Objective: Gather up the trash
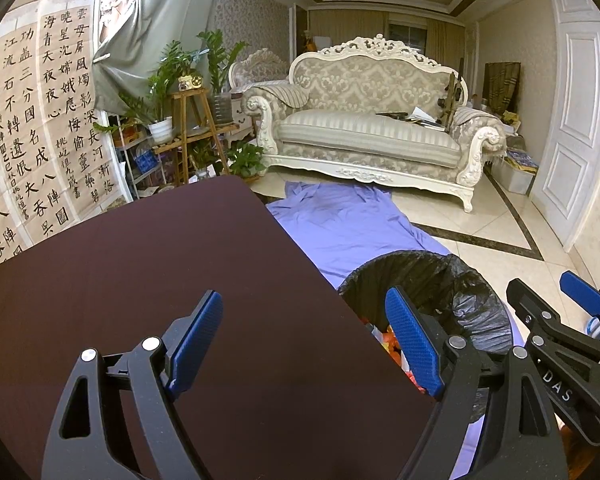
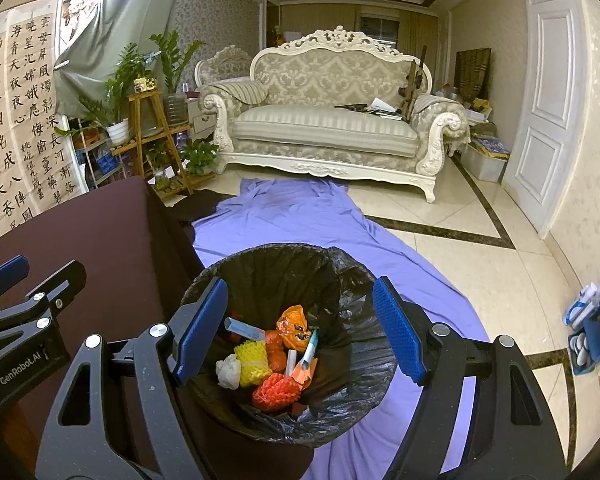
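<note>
The left gripper (image 1: 304,344) hangs over the near corner of the dark brown table (image 1: 148,280), its blue pads spread wide with nothing between them. The right gripper (image 2: 298,328) is held directly above the trash bin (image 2: 260,268), its jaws likewise spread apart and gripping nothing.

The bin, lined with a black bag, stands on the floor just beside the table's edge, on a purple sheet (image 2: 300,216) that runs across the tiled floor toward the sofa (image 2: 324,128). The trash lies at the bottom of the bin: an orange wrapper (image 2: 294,326), a yellow foam net (image 2: 252,362), a red foam net (image 2: 276,392), a white crumpled wad (image 2: 228,370) and a light blue tube (image 2: 311,346), all heaped together and touching. In the left wrist view the table corner hides most of the bin's inside, so only a sliver of colour shows by the right pad.

Each gripper appears at the edge of the other's view, the two side by side and apart. To the left a wooden plant stand (image 2: 152,136) with potted greenery stands against the wall, next to sheets of calligraphy (image 1: 32,128). A white door (image 2: 544,112) fills the right wall, and a blue organiser (image 2: 592,332) sits on the floor to the right, well away from the bin
</note>
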`<state>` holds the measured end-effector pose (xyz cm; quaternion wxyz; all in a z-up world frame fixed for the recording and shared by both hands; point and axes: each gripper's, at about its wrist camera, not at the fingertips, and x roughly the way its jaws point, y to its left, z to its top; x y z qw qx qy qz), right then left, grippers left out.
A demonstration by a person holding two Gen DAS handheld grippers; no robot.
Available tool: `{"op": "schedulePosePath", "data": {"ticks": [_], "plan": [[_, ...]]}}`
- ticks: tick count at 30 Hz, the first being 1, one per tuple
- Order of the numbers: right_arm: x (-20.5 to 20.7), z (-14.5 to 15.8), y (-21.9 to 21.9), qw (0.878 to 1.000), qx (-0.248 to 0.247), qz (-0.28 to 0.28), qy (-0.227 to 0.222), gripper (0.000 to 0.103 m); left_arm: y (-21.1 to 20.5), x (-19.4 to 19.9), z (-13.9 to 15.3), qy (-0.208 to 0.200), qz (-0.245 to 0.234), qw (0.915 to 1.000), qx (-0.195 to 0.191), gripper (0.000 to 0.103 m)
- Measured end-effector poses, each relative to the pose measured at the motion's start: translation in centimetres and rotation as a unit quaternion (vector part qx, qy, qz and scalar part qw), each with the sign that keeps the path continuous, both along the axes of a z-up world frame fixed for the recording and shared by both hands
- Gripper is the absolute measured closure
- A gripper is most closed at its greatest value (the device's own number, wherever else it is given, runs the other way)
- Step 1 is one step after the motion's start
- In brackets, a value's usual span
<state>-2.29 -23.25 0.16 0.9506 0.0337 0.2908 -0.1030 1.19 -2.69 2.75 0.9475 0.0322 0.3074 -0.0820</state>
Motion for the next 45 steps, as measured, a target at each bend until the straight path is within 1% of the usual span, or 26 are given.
{"op": "schedulePosePath", "data": {"ticks": [45], "plan": [[0.04,0.05,-0.06,1.000,0.000,0.000,-0.001,0.030,-0.18,0.02,-0.04,0.002,-0.002,1.0000,-0.001,0.022]]}}
